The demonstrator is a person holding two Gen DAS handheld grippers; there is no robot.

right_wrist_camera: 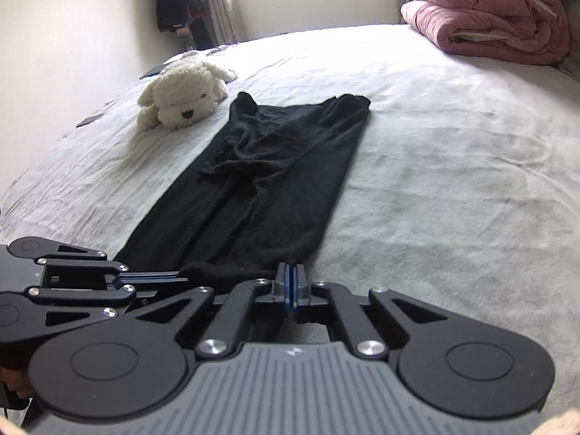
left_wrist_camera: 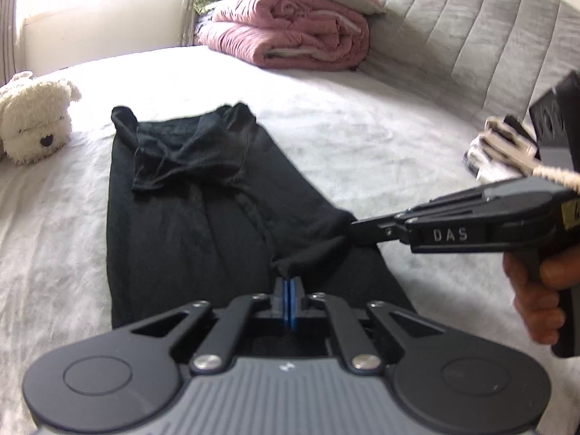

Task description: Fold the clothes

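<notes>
A black garment (left_wrist_camera: pixel 181 217) (right_wrist_camera: pixel 275 181) lies lengthwise on the white bed sheet (left_wrist_camera: pixel 362 127) (right_wrist_camera: pixel 453 145), folded into a long narrow strip with a sleeve tucked over its far end. My left gripper (left_wrist_camera: pixel 288 282) (right_wrist_camera: pixel 183 276) is shut, pinching a small bunch of the garment's near hem. My right gripper (left_wrist_camera: pixel 357 230) (right_wrist_camera: pixel 290 272), held by a person's hand (left_wrist_camera: pixel 536 290), is shut on the near right corner of the same hem. The hem is lifted slightly between the two grippers.
A white plush dog (left_wrist_camera: pixel 32 123) (right_wrist_camera: pixel 185 98) lies left of the garment's far end. A rolled pink quilt (left_wrist_camera: pixel 290 32) (right_wrist_camera: pixel 489 18) rests against the grey headboard (left_wrist_camera: pixel 471 36). A folded stack of clothes (left_wrist_camera: pixel 496 152) sits at the right. Dark clothes (right_wrist_camera: pixel 177 0) hang by the window.
</notes>
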